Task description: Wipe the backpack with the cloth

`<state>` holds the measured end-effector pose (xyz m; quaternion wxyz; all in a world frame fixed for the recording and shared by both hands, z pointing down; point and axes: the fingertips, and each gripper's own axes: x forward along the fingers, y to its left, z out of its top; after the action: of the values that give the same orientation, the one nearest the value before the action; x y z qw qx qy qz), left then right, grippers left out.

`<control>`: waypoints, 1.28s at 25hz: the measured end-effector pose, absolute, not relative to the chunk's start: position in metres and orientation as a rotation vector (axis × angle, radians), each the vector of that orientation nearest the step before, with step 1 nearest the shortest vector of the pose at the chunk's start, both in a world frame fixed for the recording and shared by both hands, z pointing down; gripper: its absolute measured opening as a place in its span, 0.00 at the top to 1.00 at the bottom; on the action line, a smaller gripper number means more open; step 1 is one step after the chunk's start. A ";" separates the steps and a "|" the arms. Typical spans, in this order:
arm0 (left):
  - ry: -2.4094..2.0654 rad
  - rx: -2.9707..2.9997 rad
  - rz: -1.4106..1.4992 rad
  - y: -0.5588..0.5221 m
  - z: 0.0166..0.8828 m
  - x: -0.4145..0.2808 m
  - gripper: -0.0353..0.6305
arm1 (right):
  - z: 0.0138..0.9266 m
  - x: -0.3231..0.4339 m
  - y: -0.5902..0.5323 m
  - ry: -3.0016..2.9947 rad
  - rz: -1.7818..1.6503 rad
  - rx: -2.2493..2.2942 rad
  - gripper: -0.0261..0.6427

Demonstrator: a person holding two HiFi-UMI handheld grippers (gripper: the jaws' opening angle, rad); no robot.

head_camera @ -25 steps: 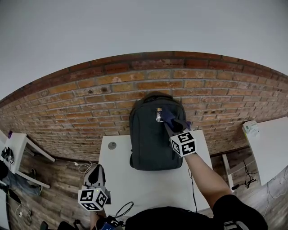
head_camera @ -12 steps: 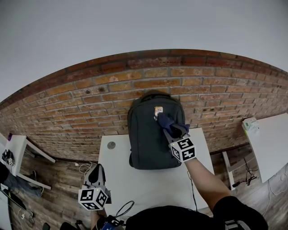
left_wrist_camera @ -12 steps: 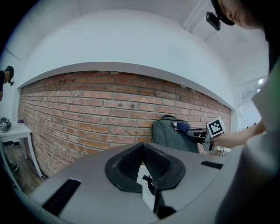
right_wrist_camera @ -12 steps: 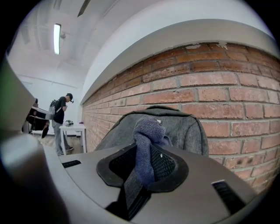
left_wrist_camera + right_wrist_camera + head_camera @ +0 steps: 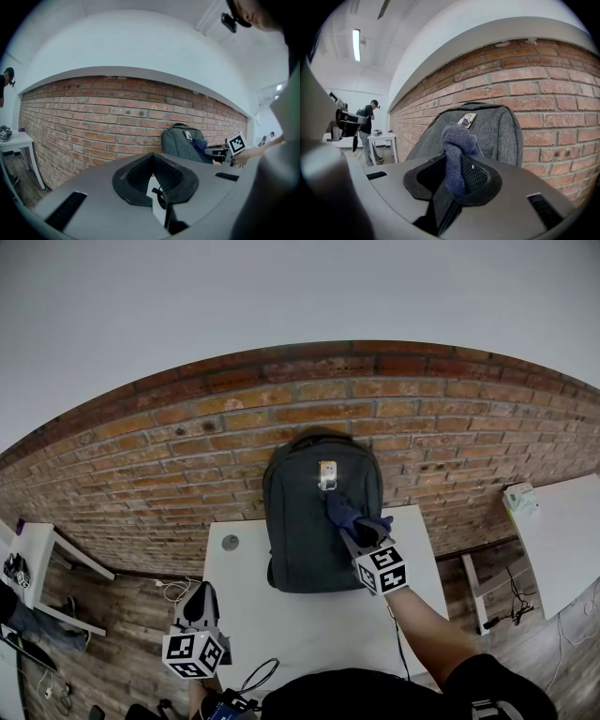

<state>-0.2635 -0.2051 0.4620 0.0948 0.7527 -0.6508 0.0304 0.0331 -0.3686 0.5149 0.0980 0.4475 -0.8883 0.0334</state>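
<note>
A red brick wall [image 5: 187, 456] ran behind a white rectangular table [image 5: 281, 615], which bore a small grey round disc [image 5: 232, 543] near its far left corner. Brown wooden plank flooring [image 5: 108, 638] lay beneath.

Your short sleeve [image 5: 492, 673] is black; your grey left gripper [image 5: 200, 597] and right gripper [image 5: 352, 525] carry black-and-white marker cubes [image 5: 382, 568].

Item 1, backpack [image 5: 305, 521]: dark grey, small label high on its front. I see it standing upright, its back against the brick wall [image 5: 187, 456].
Item 2, cloth [image 5: 349, 514]: dark blue, bunched, pinched in my right gripper [image 5: 453, 178], touching the backpack's face turned away from the wall.
</note>
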 end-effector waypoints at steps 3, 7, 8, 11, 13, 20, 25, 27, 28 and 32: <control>-1.924 2.234 0.092 -0.206 0.463 -0.263 0.96 | 0.521 0.034 -0.362 -2.635 0.129 1.322 0.83; -1.920 2.234 0.093 -0.206 0.463 -0.261 0.96 | 0.532 0.037 -0.350 -2.636 0.161 1.311 0.83; -1.918 2.234 0.094 -0.206 0.464 -0.261 0.96 | 0.536 0.037 -0.345 -2.634 0.169 1.306 0.83; -1.915 2.234 0.097 -0.206 0.465 -0.261 0.96 | 0.550 0.039 -0.330 -2.620 0.177 1.280 0.83; -1.916 2.234 0.098 -0.207 0.465 -0.261 0.96 | 0.561 0.041 -0.321 -2.616 0.195 1.262 0.83; -1.904 2.247 0.099 -0.211 0.465 -0.255 0.96 | 0.601 0.052 -0.291 -2.570 0.308 1.237 0.83; -1.897 2.254 0.108 -0.213 0.463 -0.253 0.96 | 0.643 0.060 -0.273 -2.475 0.367 1.202 0.83; -1.893 2.258 0.110 -0.213 0.463 -0.251 0.96 | 0.658 0.060 -0.267 -2.444 0.393 1.190 0.83; -1.893 2.260 0.110 -0.213 0.463 -0.251 0.96 | 0.665 0.059 -0.264 -2.430 0.409 1.183 0.83; -1.894 2.257 0.113 -0.214 0.464 -0.251 0.96 | 0.689 0.054 -0.253 -2.381 0.476 1.149 0.83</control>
<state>-0.2513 -0.2136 0.4635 0.0964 0.7619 -0.6393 0.0383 0.0543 -0.2528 0.6890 0.2255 0.4168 -0.8635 0.1725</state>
